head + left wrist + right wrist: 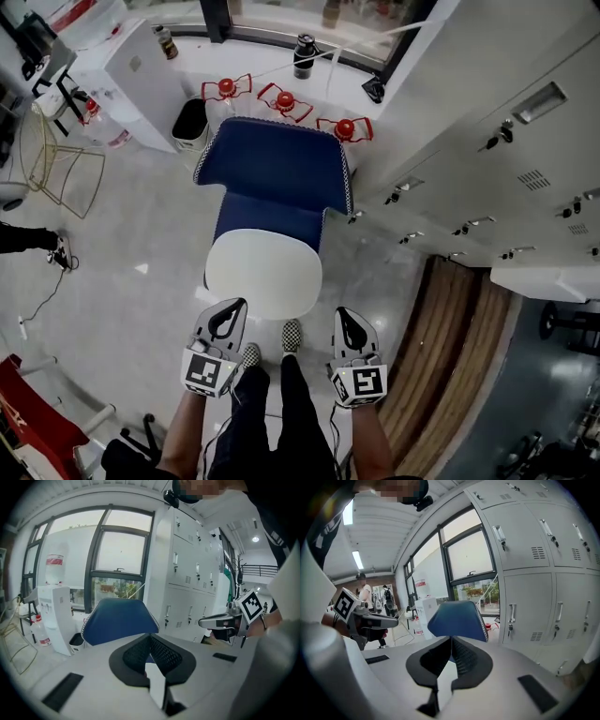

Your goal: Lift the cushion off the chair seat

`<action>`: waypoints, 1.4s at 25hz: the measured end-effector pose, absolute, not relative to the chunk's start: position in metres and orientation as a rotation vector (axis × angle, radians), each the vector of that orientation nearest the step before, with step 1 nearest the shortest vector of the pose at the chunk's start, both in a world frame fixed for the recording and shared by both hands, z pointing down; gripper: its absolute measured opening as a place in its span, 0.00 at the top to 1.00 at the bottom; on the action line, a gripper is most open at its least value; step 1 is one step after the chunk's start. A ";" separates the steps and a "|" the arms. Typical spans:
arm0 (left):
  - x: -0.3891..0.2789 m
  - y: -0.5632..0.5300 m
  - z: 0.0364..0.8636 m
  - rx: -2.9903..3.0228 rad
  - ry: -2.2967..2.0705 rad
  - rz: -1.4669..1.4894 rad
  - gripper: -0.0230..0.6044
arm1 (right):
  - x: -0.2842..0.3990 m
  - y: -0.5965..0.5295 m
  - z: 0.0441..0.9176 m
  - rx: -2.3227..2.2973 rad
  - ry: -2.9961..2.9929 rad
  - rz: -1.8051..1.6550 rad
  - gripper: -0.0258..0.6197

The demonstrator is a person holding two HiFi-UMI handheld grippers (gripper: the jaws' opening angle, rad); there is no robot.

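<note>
A white oval cushion (264, 270) lies on the seat of a chair with a blue backrest (272, 167). Both grippers are held low at the chair's near side, just short of the cushion's near edge. My left gripper (232, 309) is near the cushion's left front corner and my right gripper (343, 316) is off its right front corner. Each one's jaws meet at the tip with nothing between them. The left gripper view has its closed tip (150, 637) pointing at the blue backrest (119, 619), and the right gripper view shows the same from its tip (451, 639) towards the backrest (457, 618).
Grey lockers (487, 141) line the right side. A white water dispenser (141, 80), a black bin (191, 120) and red-capped bottles (284, 101) stand behind the chair. A wire stool (61, 169) is at the left. My checkered shoes (292, 335) stand between the grippers.
</note>
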State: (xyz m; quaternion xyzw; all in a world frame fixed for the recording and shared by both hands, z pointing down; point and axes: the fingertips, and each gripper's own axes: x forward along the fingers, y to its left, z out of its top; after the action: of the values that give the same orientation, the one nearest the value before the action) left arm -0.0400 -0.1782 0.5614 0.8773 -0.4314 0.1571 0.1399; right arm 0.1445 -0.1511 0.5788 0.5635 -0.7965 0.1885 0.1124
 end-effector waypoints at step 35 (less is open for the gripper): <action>-0.013 -0.166 0.821 2.467 -1.176 0.511 0.94 | 0.160 -0.147 0.874 1.580 -2.217 0.781 0.92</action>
State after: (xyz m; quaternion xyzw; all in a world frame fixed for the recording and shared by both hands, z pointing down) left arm -0.0127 -0.1663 0.8213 0.8728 -0.4162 0.1809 0.1798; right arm 0.1604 -0.1467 0.8736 0.5512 -0.7735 0.2723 0.1540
